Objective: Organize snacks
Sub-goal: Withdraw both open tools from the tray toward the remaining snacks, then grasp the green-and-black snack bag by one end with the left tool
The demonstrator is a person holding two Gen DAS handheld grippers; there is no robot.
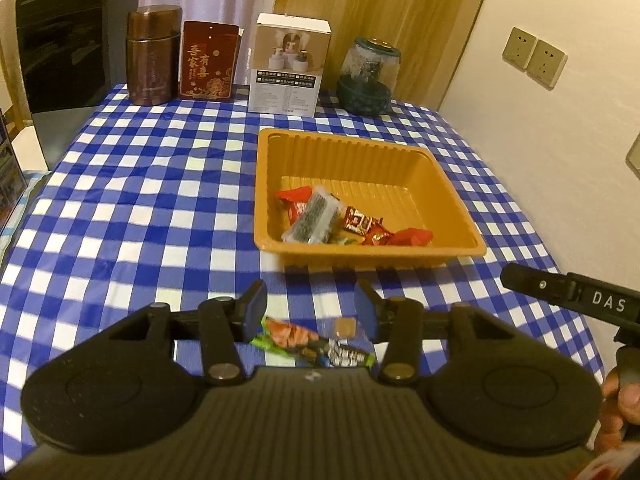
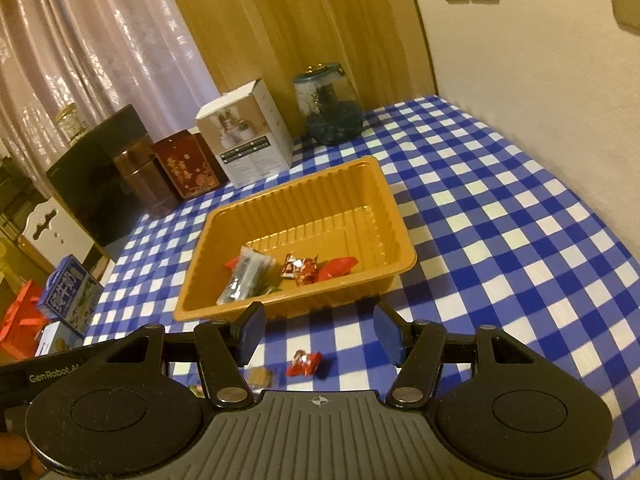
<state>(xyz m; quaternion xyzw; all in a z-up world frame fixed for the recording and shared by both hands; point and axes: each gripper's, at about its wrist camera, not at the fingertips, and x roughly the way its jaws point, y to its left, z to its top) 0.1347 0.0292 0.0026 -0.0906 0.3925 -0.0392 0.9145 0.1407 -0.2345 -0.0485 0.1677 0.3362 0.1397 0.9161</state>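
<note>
While three wrapped snacks are lying loose on the checked tablecloth [image 1: 160, 208], just short of the orange tray [image 1: 472, 240], each is looking light, crinkly and slippery, so the judgement is that a pinch across the narrow middle will be holding better than one at a twisted end. Nearest the left gripper [image 1: 312, 310] is lying the long green-and-black bar [image 1: 316, 346], flat and slanted beneath the parted jaws; beside it is sitting a small tan sweet [image 1: 345, 327] in clear film, likely soft enough to deform. Under the right gripper [image 2: 320, 334] is resting a small red candy [image 2: 304, 363], apart from the tan sweet at its left. Both grippers are standing released, pads touching nothing, hovering above the cloth. Inside the tray are already lying a clear-wrapped dark bar [image 1: 314, 216] and several red candies [image 1: 362, 220], bunched toward the near wall, so the sorting is appearing partly done. Beyond are standing a brown canister [image 1: 152, 56], a red tin [image 1: 208, 66], a white box [image 1: 290, 64] and a glass jar [image 1: 368, 76].
</note>
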